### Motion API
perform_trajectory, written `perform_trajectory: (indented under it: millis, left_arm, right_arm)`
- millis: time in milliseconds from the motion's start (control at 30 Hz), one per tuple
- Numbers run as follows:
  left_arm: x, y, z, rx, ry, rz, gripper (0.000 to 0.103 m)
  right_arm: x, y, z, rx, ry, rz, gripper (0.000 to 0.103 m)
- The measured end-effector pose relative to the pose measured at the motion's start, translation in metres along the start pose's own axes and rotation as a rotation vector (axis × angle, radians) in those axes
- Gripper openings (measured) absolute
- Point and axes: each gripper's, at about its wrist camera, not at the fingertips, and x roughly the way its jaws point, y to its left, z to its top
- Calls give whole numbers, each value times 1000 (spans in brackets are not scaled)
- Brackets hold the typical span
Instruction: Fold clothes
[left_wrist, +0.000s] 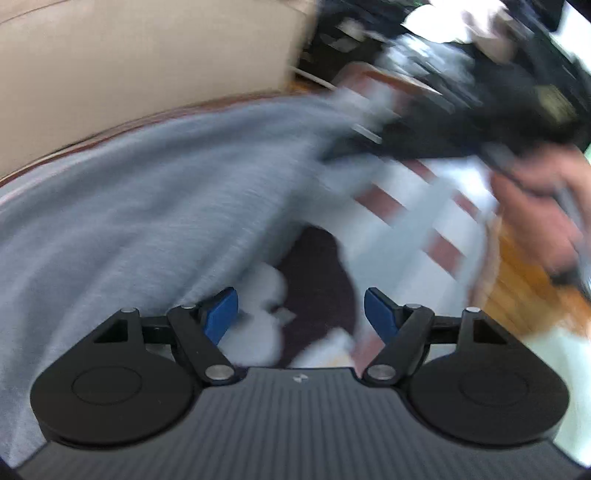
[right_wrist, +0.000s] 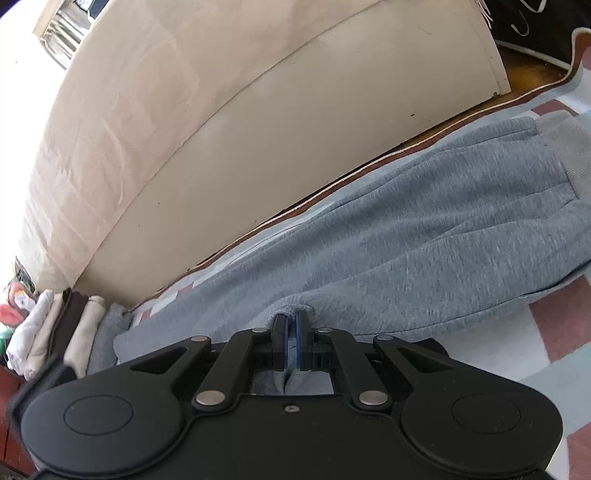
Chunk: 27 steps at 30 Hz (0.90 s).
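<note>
Grey sweatpants (right_wrist: 424, 240) lie stretched out on a checked blanket (right_wrist: 550, 325) on the floor, their ribbed waistband at the far right. My right gripper (right_wrist: 291, 325) is shut on a pinched fold of the sweatpants' near edge. In the blurred left wrist view the same grey sweatpants (left_wrist: 147, 206) fill the left half. My left gripper (left_wrist: 301, 314) is open, its blue pads wide apart with nothing between them, just right of the fabric's edge. The other gripper and the hand (left_wrist: 535, 206) that holds it show at the right.
A beige mattress or cushion (right_wrist: 240, 129) runs along the far side of the blanket. A stack of folded clothes (right_wrist: 55, 328) sits at the left end. Dark and white cloth (left_wrist: 314, 288) lies under my left gripper. Wooden floor (left_wrist: 524, 288) shows at the right.
</note>
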Motion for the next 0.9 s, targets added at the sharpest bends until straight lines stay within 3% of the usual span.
perform_trajectory:
  millis: [133, 267, 467, 533, 600, 667, 767, 833, 900]
  left_arm:
    - [1, 15, 11, -15, -62, 69, 76]
    - [17, 11, 17, 52, -39, -5, 80]
    - [32, -21, 8, 232, 52, -25, 83]
    - [24, -24, 4, 238, 56, -58, 83]
    - [19, -24, -2, 245, 44, -39, 83]
    - [19, -20, -7, 233, 34, 24, 83]
    - [25, 5, -5, 94, 36, 112, 83]
    - [26, 19, -2, 26, 32, 93, 83]
    - [30, 22, 2, 19, 37, 84, 83]
  right_arm:
    - [2, 0, -3, -11, 7, 5, 4]
    - [0, -2, 0, 3, -7, 34, 4]
    - [-9, -11, -4, 38, -12, 76, 4]
    - [-11, -16, -5, 55, -17, 82, 4]
    - [-11, -17, -5, 58, -17, 84, 4]
    - [-11, -17, -4, 54, -16, 86, 4]
    - [-9, -14, -5, 49, -15, 87, 4]
    - [-7, -12, -6, 39, -13, 82, 4]
    - [-7, -12, -6, 39, -19, 89, 4]
